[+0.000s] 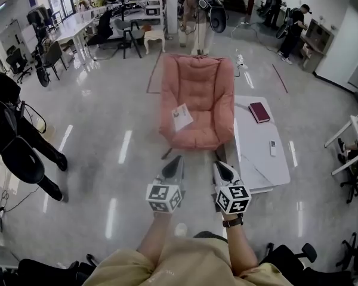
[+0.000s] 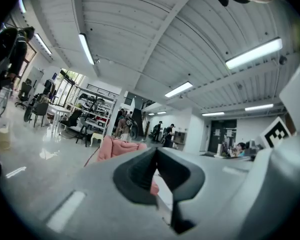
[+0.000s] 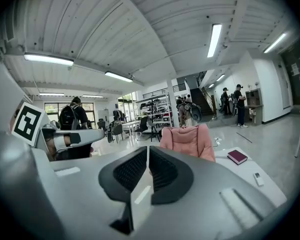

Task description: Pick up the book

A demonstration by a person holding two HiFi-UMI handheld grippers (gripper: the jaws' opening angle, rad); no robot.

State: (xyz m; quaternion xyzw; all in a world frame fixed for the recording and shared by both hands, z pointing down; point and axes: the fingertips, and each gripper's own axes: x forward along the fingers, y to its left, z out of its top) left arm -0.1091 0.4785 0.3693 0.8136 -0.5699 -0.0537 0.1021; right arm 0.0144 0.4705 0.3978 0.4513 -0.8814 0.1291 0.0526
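A dark red book (image 1: 259, 112) lies flat on the low white table (image 1: 259, 162), to the right of the pink armchair (image 1: 198, 103). The right gripper view also shows the book (image 3: 237, 156), far ahead and to the right of the jaws. My left gripper (image 1: 178, 159) and right gripper (image 1: 219, 165) are held side by side above the floor, just short of the chair. Both are shut with nothing between the jaws. In the left gripper view the shut left gripper (image 2: 156, 156) faces the chair (image 2: 117, 148). The book is not in that view.
A white booklet (image 1: 181, 117) lies on the chair seat. A small white remote (image 1: 272, 148) rests on the table nearer to me than the book. Black office chairs (image 1: 15, 154) stand at the left. People, desks and equipment fill the far end of the room.
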